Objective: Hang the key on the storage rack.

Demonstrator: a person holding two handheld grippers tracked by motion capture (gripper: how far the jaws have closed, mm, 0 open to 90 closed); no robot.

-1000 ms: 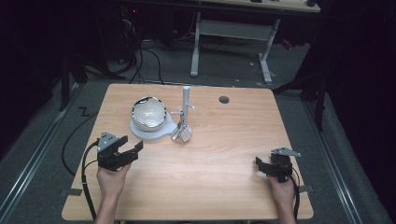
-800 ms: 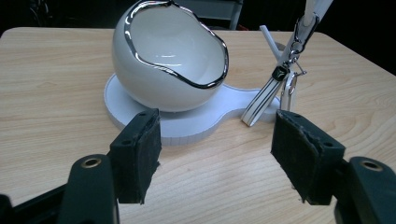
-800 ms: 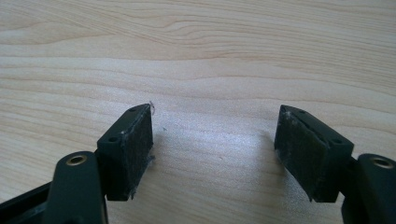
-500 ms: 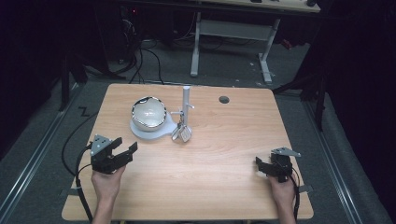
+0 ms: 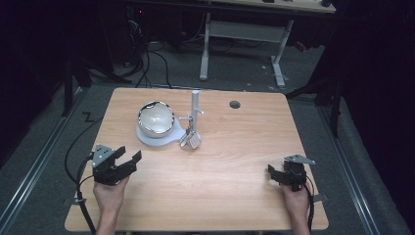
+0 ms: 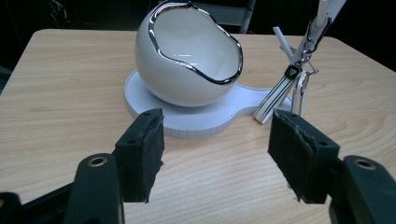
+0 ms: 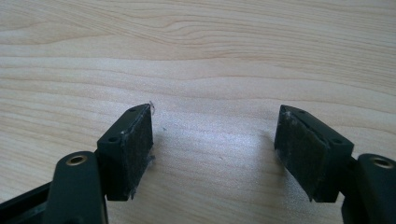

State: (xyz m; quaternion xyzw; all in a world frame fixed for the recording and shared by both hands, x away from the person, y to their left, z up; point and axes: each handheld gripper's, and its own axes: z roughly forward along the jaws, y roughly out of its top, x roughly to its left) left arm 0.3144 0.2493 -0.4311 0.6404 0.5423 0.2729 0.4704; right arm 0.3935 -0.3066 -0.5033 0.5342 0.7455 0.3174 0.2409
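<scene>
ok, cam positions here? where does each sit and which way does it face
High view: above the person's table edge, facing forward and down; shows both forearms, left gripper, right gripper.
Left gripper view: rides the left gripper, facing the bowl, its base and the keys; open jaws show.
Right gripper view: rides the right gripper, facing down at bare table; open jaws show.
Shared: high and left gripper views both show bowl and keys.

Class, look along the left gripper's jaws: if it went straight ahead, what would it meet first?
Probably the flat white base under the egg-shaped bowl. The left gripper is open with only bare table before that base.
</scene>
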